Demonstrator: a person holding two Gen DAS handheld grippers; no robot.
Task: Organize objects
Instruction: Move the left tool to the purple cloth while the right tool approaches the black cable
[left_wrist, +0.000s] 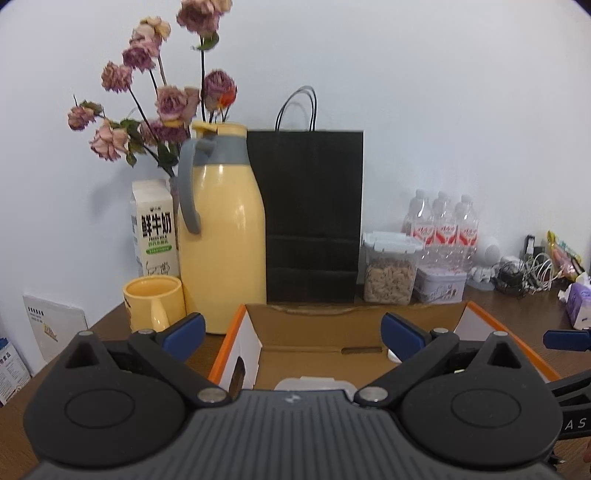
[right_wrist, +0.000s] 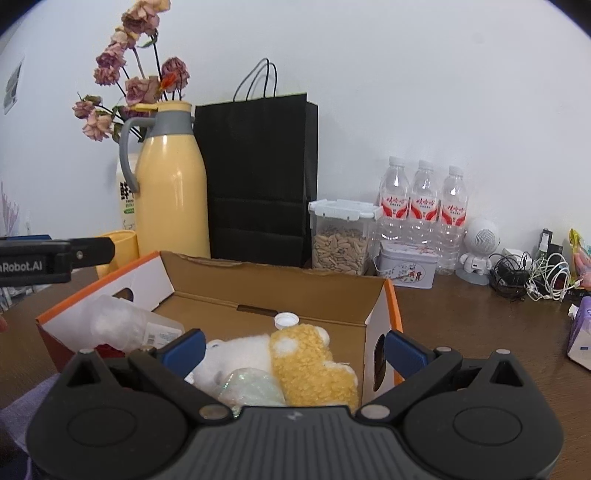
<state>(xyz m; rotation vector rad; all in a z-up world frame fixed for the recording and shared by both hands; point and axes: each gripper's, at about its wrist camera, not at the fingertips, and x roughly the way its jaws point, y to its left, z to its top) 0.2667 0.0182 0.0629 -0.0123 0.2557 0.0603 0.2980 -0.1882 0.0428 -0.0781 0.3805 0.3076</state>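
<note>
Cardboard box (right_wrist: 258, 302) sits open on the brown table (right_wrist: 480, 314), directly ahead of and below both tools, and that is the relation our coming move turns on. Our right gripper (right_wrist: 293, 349) hangs over the near right part of the box with its blue fingers (right_wrist: 186, 347) spread wide and nothing between them; just beyond them, inside the box, lies the plush toy (right_wrist: 295, 365), white and yellow, its long axis running from left to right and slightly toward us. A clear plastic bag (right_wrist: 122, 325) leans in the left corner and a white bottle cap (right_wrist: 286, 320) shows behind the toy. Our left gripper (left_wrist: 293, 334) is likewise released, jaws fully apart and empty, aimed across the left half of the box, where only a white-lidded container (left_wrist: 314, 384) peeks above its body. We judge that the box's contents are settled and that whatever comes next stands outside it: the yellow mug (left_wrist: 153, 304) and yellow thermos (left_wrist: 221, 236) lie nearer the left hand, while the grain jar (right_wrist: 341, 236), the tin (right_wrist: 406, 267) and the water bottles (right_wrist: 424, 210) lie nearer the right. Which one goes next we cannot tell.
</note>
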